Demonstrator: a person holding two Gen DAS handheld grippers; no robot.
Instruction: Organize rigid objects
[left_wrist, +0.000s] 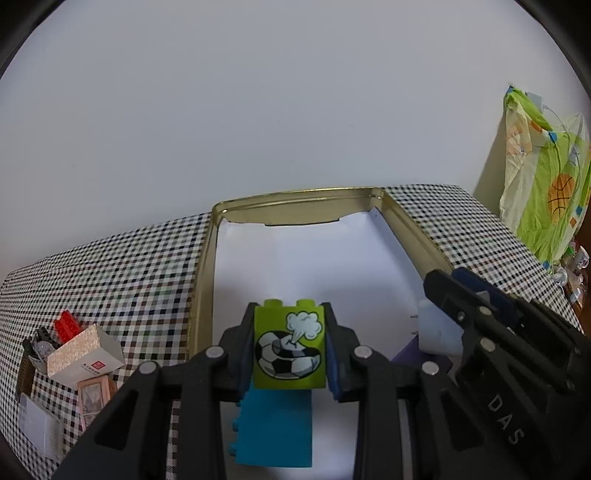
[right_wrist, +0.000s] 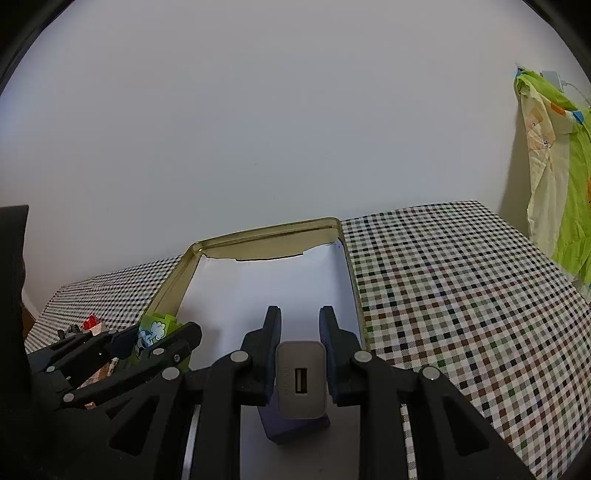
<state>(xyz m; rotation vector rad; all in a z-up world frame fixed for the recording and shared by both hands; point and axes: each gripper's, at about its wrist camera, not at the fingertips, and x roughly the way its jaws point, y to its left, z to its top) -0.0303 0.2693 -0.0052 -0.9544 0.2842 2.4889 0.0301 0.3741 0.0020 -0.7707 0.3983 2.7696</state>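
My left gripper (left_wrist: 289, 314) is shut on a green brick (left_wrist: 289, 347) printed with a soccer ball, held upright over the near end of a gold tin (left_wrist: 295, 195) lined with white paper. Under it a blue brick (left_wrist: 275, 428) lies flat in the tin. In the right wrist view my right gripper (right_wrist: 300, 314) is shut on a white USB charger (right_wrist: 301, 380), port facing the camera, above a purple block (right_wrist: 295, 424). The right gripper (left_wrist: 443, 291) and its charger (left_wrist: 437, 328) show at the right of the left wrist view. The left gripper (right_wrist: 166, 334) with the green brick (right_wrist: 155, 332) appears at the left.
The tin rests on a checkered tablecloth (right_wrist: 461, 295) against a plain wall. Left of the tin lie a white box (left_wrist: 86, 356), a red brick (left_wrist: 67, 325), a pink box (left_wrist: 94, 398) and small dark items. A green and yellow patterned cloth (left_wrist: 546, 184) hangs at the far right.
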